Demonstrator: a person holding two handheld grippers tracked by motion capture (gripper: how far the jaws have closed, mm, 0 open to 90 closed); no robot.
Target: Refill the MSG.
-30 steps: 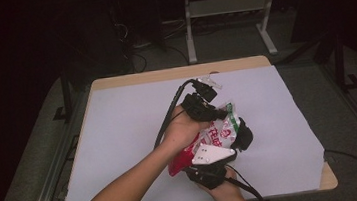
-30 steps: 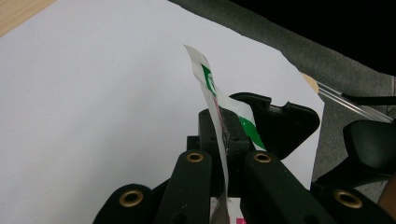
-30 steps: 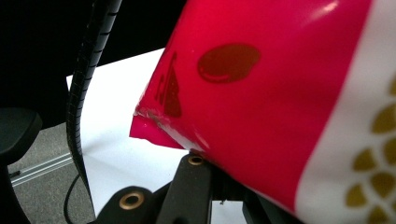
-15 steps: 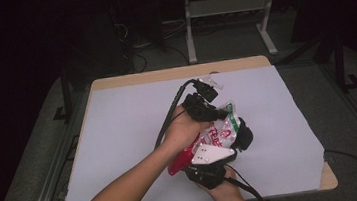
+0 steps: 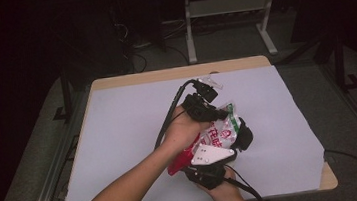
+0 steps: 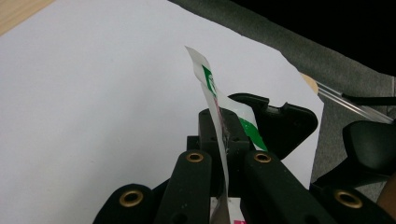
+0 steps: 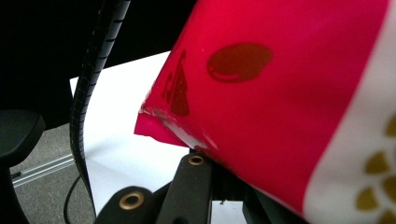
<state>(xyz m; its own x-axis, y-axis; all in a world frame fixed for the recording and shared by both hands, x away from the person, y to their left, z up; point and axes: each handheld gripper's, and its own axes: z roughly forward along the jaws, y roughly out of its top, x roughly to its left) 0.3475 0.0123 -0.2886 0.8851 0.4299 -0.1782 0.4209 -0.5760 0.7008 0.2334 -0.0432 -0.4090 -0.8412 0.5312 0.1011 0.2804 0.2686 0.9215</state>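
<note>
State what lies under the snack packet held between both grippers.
Under the snack packet lies the white sheet on the table; the patch directly beneath is hidden by packet and hands.

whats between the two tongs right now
A red, white and green snack packet spans the gap between the left tongs and the right tongs in the high view; the left gripper view shows its edge pinched in the left jaws.

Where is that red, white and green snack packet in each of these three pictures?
High view: the snack packet sits right of centre, between both grippers.
Left gripper view: its thin green-and-white edge stands upright at centre, between the jaws.
Right gripper view: its red face covers the upper right.
Shared landmark: the white table sheet.
</note>
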